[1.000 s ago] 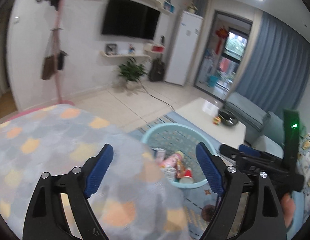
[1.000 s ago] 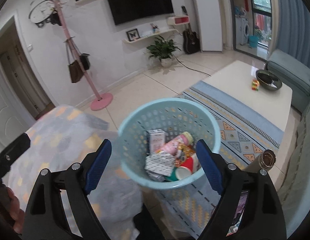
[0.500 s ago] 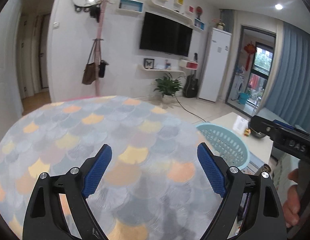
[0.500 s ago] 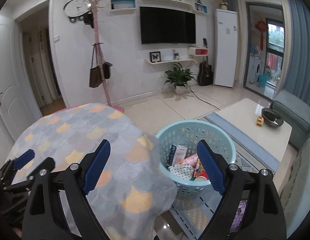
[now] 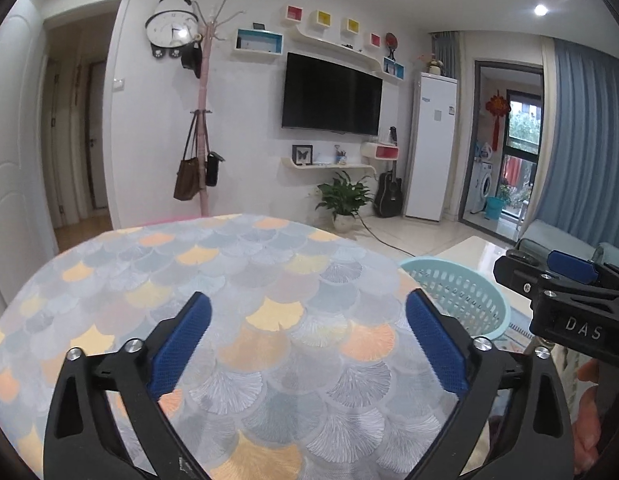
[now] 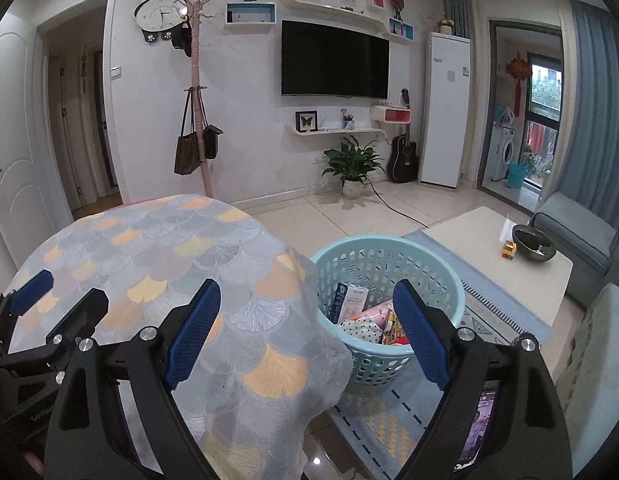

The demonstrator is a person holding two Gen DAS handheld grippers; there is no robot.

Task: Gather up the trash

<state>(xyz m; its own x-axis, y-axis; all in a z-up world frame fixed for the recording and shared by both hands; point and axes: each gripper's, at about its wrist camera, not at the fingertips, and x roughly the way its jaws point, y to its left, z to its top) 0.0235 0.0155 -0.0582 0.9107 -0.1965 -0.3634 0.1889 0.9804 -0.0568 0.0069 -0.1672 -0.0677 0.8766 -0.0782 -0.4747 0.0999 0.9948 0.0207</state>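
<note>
Largest first: surface [image 5: 237, 280], under a scale-patterned cloth, now fills the lower half of the left wrist view; one second ago only its edge showed, with the view tilted down toward the basket. No trash visible anywhere on the cloth in either view.

Next: light-blue basket [image 6: 437, 276], on the floor rug just beside the surface edge, at 3 o'clock in the left wrist view and 1 o'clock from centre in the right wrist view. One second ago centred between the right claw fingers; now offset, partly behind the right finger.

Then: trash [image 6: 361, 312] inside the basket, comprising a carton, pink wrapper, dotted packet and a red item, piled toward the near wall.

Smallest: left claw [image 5: 309, 344] spread wide, nothing between the pads, raised level over the surface. Right claw [image 6: 305, 332] likewise spread and empty, drawn back from over the basket.

Judgement: deposit step complete; both claws withdrawn and free. With no litter visible on the surface, task near or at completion.
</note>
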